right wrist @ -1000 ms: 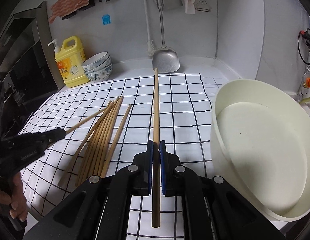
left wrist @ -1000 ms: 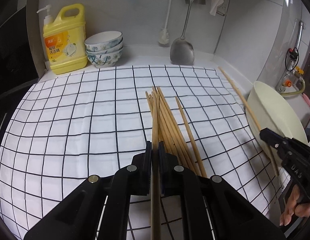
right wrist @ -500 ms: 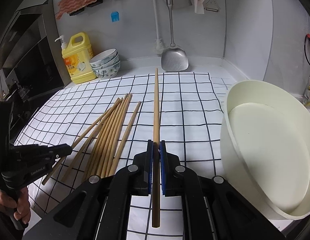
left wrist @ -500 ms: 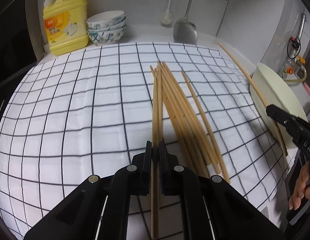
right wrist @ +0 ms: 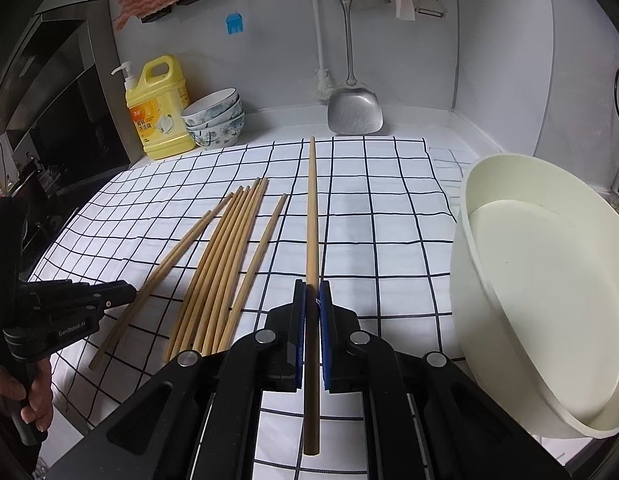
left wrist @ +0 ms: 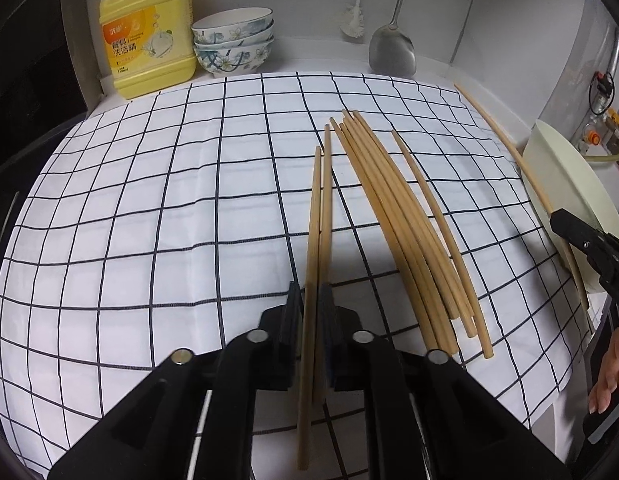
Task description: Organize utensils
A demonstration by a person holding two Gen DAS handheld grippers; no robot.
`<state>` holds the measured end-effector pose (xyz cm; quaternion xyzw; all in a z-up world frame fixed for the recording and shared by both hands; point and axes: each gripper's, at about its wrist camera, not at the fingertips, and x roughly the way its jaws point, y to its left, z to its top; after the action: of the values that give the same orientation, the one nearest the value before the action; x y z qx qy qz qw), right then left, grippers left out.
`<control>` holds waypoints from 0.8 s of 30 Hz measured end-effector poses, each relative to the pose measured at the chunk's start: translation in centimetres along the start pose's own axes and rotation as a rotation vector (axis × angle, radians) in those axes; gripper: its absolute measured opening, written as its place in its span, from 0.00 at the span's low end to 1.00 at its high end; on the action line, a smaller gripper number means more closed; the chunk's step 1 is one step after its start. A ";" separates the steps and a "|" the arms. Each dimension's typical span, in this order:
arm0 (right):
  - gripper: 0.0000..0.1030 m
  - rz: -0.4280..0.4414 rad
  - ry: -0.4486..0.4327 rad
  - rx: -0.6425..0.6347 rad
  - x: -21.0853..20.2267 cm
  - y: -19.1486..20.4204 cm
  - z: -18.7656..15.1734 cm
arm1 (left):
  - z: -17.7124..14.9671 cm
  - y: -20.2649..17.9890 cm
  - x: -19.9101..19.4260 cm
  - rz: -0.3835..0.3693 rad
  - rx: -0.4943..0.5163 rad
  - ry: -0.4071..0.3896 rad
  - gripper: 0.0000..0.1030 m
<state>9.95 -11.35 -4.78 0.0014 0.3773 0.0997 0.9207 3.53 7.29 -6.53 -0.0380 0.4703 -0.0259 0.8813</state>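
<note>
My left gripper is shut on a wooden chopstick that points away from me; a second chopstick runs close beside it over the checked cloth. A bundle of several chopsticks lies on the cloth just to its right. My right gripper is shut on a single long chopstick held above the cloth, left of the cream bowl. The left gripper also shows in the right wrist view, left of the bundle.
A yellow detergent bottle, stacked patterned bowls and a hanging steel spatula stand along the back wall. The cream bowl sits at the cloth's right edge. A dark stove lies to the left.
My left gripper has drawn its chopstick left and away from the bundle, and the view has dropped closer to the cloth. The right gripper holds its chopstick nearly still.
</note>
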 end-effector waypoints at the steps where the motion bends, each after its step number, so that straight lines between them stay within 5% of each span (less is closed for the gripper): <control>1: 0.06 0.001 0.002 0.000 0.1 0.0 0.0 | 0.2 0.0 0.1 0.008 0.002 -0.007 0.27; 3: 0.06 0.002 0.004 -0.002 0.2 0.0 -0.1 | 0.5 -0.1 0.4 0.029 0.008 -0.019 0.35; 24: 0.06 0.004 0.009 -0.003 0.4 0.1 -0.3 | 2.7 -1.2 3.6 0.099 0.080 -0.019 0.39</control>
<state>9.99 -11.20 -5.28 0.0001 0.3811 0.1020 0.9189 7.80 5.93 -7.93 0.0206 0.4620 -0.0006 0.8866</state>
